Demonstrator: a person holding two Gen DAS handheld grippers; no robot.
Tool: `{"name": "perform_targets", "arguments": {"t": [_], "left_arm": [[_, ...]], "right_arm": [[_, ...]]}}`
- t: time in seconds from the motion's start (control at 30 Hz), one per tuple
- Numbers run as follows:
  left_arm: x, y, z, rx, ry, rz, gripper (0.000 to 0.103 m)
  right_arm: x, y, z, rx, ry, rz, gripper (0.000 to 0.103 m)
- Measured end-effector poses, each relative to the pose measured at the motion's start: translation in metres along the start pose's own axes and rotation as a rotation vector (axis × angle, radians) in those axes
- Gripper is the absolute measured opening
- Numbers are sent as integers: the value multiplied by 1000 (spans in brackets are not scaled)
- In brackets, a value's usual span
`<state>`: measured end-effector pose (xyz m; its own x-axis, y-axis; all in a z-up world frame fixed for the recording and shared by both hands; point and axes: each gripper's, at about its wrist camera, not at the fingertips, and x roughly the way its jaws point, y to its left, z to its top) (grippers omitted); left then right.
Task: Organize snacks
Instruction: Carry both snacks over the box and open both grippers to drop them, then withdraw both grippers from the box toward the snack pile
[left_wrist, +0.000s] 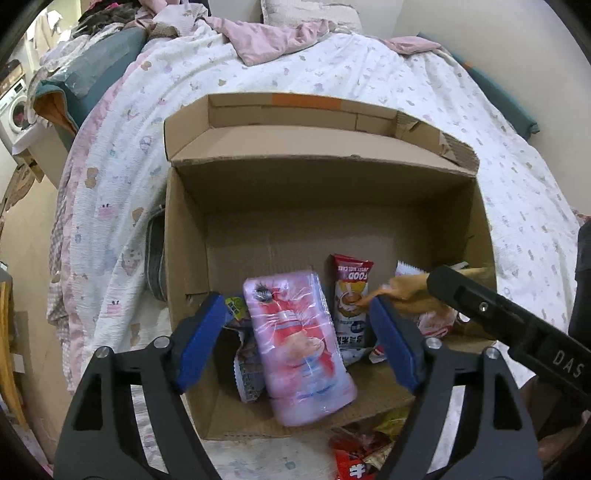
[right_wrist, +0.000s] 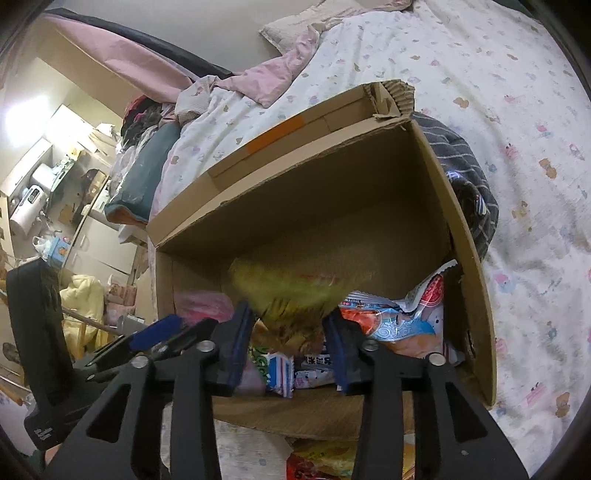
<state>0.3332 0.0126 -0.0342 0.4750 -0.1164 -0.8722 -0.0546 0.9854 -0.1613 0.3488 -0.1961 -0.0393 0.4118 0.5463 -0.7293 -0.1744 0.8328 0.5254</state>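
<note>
An open cardboard box (left_wrist: 325, 206) lies on the bed, and it also shows in the right wrist view (right_wrist: 332, 192). Inside lie a pink wrapped pack (left_wrist: 299, 343), a red and white snack packet (left_wrist: 351, 291) and other packets. My left gripper (left_wrist: 299, 339) is open, its blue pads either side of the pink pack without touching it. My right gripper (right_wrist: 290, 332) hangs over the box's near edge with a blurred yellow-green snack bag (right_wrist: 295, 291) between its jaws, which look slightly apart. The bag also shows in the left wrist view (left_wrist: 410, 291). Red and blue packets (right_wrist: 402, 321) lie at the box's right.
The bed has a white patterned quilt (left_wrist: 332, 70), a pink blanket (left_wrist: 273, 37) and a pillow (left_wrist: 310, 11). A dark striped cloth (right_wrist: 465, 173) lies right of the box. More snack packets (left_wrist: 362, 450) lie in front of the box. Room clutter (right_wrist: 55, 192) is at left.
</note>
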Motion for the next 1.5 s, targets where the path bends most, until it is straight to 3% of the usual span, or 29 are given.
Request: {"name": "perform_targets", "arguments": {"t": [0.17,0.23,0.3,0.37,0.93,1.5], "left_arm": [[-4,-1,0,11,-16,9,78],[-5,-1,0,9,-13,2,78],[-6,-2,0,12,-17,6,78],[-7,-1,1,8,-19,0,78],[-22,2,-2,-1,-50,1,78],[-70,13,-15,-35,-85,-15,78]], "right_arm": [[-4,1,1,6,-23,14,63],[-5,1,1,11,-26,10,72],[-8,1,2,16,-37,-3,89],[-13,4,2,2,-74,-6,92],[-26,11,4,-51,-114,-32,93],[-79,26,-2,-36,-170,7,93]]}}
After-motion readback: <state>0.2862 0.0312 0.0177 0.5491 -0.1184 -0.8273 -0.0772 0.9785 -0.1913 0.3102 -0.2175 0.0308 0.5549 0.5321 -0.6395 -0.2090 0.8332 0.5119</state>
